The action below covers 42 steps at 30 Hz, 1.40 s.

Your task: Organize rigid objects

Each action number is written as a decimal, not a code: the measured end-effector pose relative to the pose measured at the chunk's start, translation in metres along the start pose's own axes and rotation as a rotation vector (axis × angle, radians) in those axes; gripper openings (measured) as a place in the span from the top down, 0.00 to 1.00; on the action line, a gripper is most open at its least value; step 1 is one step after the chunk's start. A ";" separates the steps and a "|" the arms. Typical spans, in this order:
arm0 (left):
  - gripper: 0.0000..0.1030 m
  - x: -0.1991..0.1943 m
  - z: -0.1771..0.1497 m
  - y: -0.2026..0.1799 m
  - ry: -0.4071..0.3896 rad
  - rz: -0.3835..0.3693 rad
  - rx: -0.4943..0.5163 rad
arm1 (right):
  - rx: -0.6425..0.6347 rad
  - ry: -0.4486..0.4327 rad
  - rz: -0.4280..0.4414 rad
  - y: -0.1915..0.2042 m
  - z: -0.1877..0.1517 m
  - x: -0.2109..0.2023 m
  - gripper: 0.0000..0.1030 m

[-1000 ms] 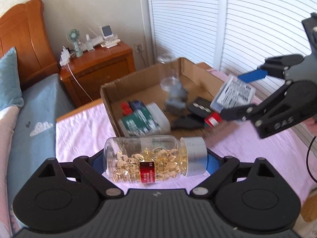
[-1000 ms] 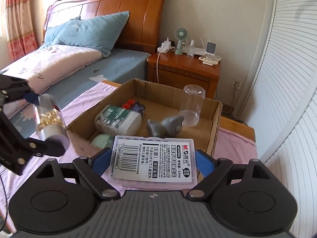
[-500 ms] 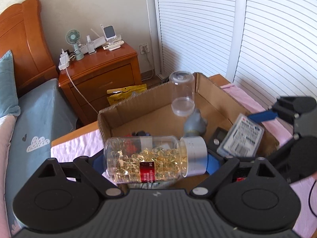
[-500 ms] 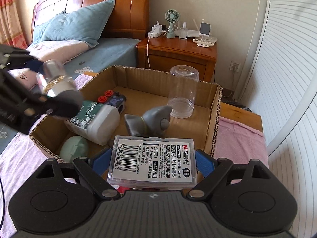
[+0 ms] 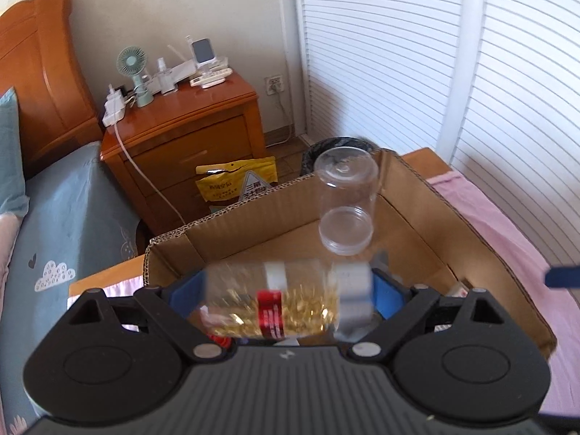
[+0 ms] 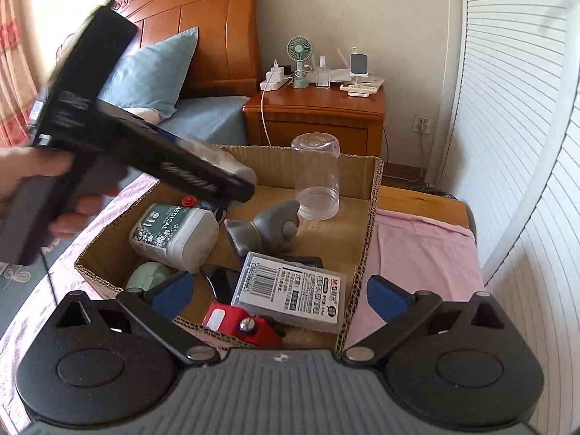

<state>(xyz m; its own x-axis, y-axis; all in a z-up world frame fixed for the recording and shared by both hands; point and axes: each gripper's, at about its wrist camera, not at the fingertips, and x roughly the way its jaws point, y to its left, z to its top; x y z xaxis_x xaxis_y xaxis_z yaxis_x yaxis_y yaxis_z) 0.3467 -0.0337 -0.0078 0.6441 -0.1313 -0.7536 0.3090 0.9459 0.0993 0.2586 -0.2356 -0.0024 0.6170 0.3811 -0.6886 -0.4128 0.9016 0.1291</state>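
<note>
Over the cardboard box [image 6: 373,195], both drops were underway: right tongs [image 6: 279,295] had just been opening, w/ nothing between them, label case [image 6: 290,291] lying inside. Left tongs [image 5: 290,290] were clenched on the capsule bottle [image 5: 286,299]. Next imo: lower it into a free spot by the clear jar [image 5: 346,203], then release.

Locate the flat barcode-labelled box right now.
Right wrist view: the flat barcode-labelled box lies inside the cardboard box, at its near right corner, just before the grey toy and beside the red item, clear of the open right hand-held gripper.
</note>
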 end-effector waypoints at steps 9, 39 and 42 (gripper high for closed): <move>0.05 -0.052 -0.009 0.000 -0.101 0.031 0.000 | 0.032 0.005 -0.025 0.007 -0.002 -0.020 0.00; 0.02 -0.193 -0.152 -0.033 -0.049 0.161 -0.214 | 0.223 0.085 -0.297 0.079 -0.061 -0.096 0.00; 0.02 -0.193 -0.153 -0.034 -0.047 0.152 -0.226 | 0.224 0.081 -0.296 0.080 -0.061 -0.098 0.00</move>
<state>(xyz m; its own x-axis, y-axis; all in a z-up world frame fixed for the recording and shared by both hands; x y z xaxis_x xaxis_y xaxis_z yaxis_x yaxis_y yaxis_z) 0.1049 0.0048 0.0354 0.7048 0.0090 -0.7094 0.0455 0.9973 0.0578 0.1243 -0.2129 0.0314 0.6285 0.0881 -0.7728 -0.0623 0.9961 0.0630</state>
